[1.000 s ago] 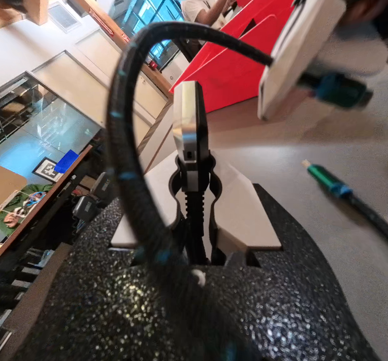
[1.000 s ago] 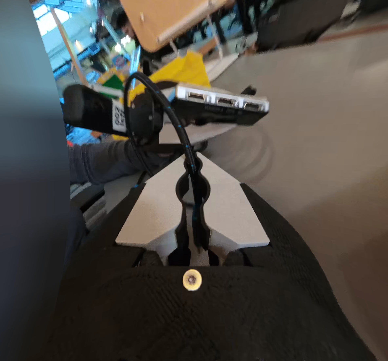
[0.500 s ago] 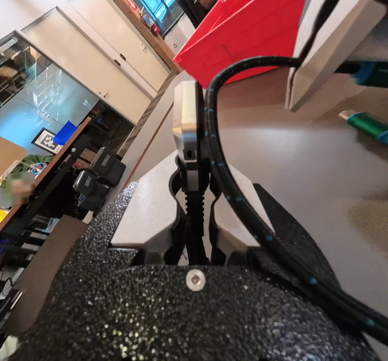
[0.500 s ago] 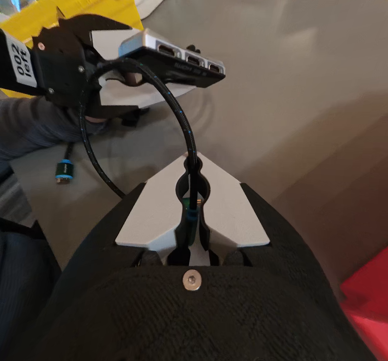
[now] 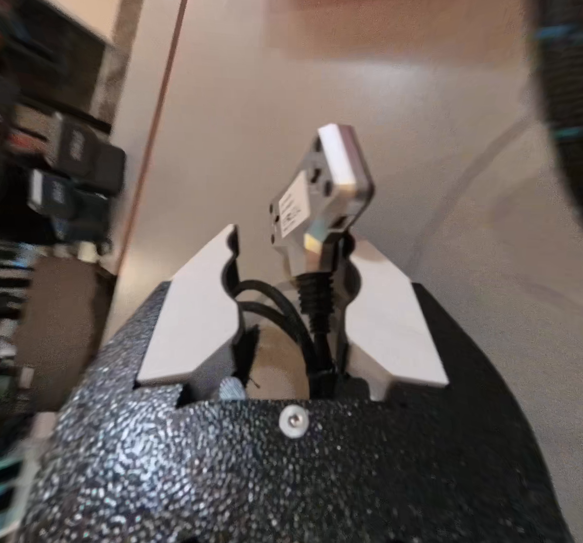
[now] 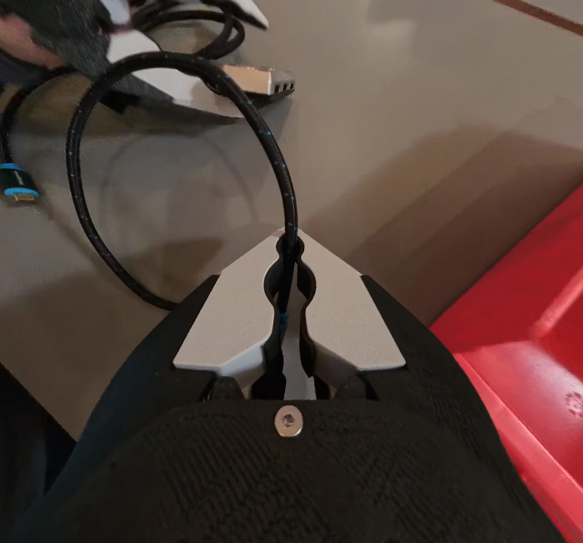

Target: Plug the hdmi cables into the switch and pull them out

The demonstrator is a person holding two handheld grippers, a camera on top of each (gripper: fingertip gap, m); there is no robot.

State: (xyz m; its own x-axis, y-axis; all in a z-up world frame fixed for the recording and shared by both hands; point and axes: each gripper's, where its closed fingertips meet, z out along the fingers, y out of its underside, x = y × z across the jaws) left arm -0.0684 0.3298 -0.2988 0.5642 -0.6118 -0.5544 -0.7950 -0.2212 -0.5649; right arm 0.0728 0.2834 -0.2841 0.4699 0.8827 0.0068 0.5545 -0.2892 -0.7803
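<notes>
Switch point(image 5: 328, 187) boxy silver metal, loose between spread left claw point(image 5: 291, 240); right claw point(image 6: 288, 240) clamps braided black cable point(image 6: 277, 161).

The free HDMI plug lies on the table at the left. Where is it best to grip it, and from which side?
Grip the dark body of the free HDMI plug between its two blue rings, coming from above, fingers across its width. It lies flat on the table, so probably only top and sides are reachable, and the metal tip stays free for the switch.
</notes>
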